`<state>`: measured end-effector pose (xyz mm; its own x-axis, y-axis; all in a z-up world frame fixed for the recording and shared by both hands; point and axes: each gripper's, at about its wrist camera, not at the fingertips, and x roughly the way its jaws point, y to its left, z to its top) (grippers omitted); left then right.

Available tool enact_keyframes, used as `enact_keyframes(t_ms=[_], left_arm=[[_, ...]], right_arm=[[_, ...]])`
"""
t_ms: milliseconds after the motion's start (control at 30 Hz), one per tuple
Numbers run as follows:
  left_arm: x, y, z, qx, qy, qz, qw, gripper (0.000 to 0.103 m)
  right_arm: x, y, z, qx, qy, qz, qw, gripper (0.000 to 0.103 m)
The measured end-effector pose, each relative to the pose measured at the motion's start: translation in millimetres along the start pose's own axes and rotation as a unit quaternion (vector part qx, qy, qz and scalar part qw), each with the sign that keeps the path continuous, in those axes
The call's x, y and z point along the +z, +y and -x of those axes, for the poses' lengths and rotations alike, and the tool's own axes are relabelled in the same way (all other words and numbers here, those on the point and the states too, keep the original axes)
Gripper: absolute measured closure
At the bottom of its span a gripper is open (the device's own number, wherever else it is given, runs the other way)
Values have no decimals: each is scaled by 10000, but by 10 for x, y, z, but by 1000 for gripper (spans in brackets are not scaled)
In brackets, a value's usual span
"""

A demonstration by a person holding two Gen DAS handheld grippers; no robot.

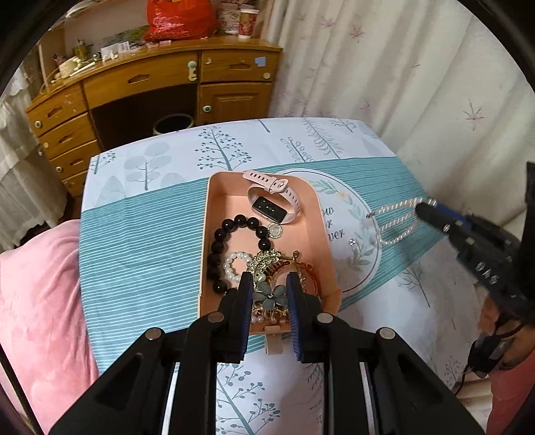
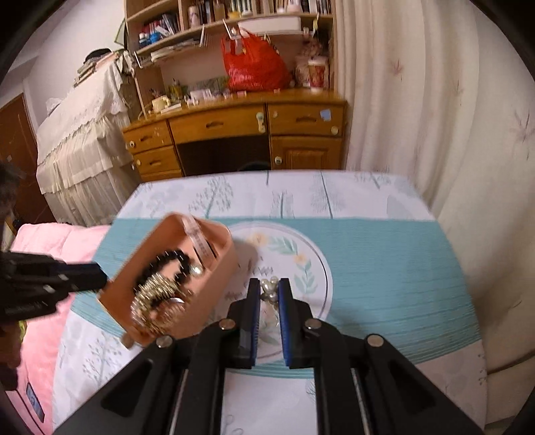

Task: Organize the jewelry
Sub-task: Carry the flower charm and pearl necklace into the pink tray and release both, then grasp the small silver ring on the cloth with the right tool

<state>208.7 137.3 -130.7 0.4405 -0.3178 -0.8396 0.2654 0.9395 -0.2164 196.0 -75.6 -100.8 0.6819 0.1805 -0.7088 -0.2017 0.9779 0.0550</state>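
Observation:
A pink tray [image 1: 205,241] on the table holds a pink smartwatch [image 1: 272,200], a black bead bracelet [image 1: 220,247], a small pearl bracelet [image 1: 234,266], a round brooch [image 1: 275,231] and gold pieces. My left gripper [image 1: 269,284] is shut on a grey flower hair clip [image 1: 271,297] at the tray's near end. My right gripper [image 2: 269,287] is shut on a pearl necklace [image 2: 271,289], which trails over the cloth to the right of the tray in the left wrist view [image 1: 398,217]. The tray [image 2: 214,281] looks blurred in the right wrist view.
The table has a teal and white tree-print cloth [image 1: 150,227]. A pink blanket [image 1: 36,294] lies at the left. A wooden desk [image 1: 150,87] with a red bag [image 1: 180,20] stands behind. White curtains [image 1: 418,73] hang at the right.

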Motion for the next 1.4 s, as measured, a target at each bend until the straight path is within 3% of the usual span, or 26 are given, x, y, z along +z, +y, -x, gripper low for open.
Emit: enact_keyframes(t_ms=[133, 333, 467, 533, 600, 700, 900, 1067, 1133, 1400], left_arm=[[-8, 53, -32, -233, -38, -85, 9997, 85], [-22, 124, -73, -471, -127, -107, 9988, 85], [-42, 164, -78, -533, -252, -89, 9982, 85], [-48, 182, -99, -565, -206, -87, 9982, 75], [-46, 209, -126, -524, -123, -39, 9985, 65], [-57, 256, -103, -537, -135, 17, 9985, 53], [-87, 347, -78, -424, -116, 120, 9990, 41], [-123, 400, -70, -251, -69, 147, 9996, 30], [-147, 422, -68, -109, -39, 162, 9998, 21], [-249, 547, -75, 244, 36, 303, 9992, 14]], right_arm=[[164, 168, 198, 152, -413, 4, 9990, 93], [370, 457, 286, 759, -878, 129, 9932, 93], [407, 647, 197, 1076, -883, 227, 9900, 93], [390, 716, 96, 1230, -697, 193, 9898, 92], [371, 748, -20, 1256, -433, 150, 9910, 82], [304, 774, -84, 1099, -299, 120, 9934, 71], [107, 637, -127, 939, -74, -321, 9950, 69], [-88, 404, -254, 330, 241, -777, 9961, 69], [-181, 269, -328, -76, 355, -998, 9943, 69], [-416, 33, -727, -831, 701, -1090, 9881, 69]])
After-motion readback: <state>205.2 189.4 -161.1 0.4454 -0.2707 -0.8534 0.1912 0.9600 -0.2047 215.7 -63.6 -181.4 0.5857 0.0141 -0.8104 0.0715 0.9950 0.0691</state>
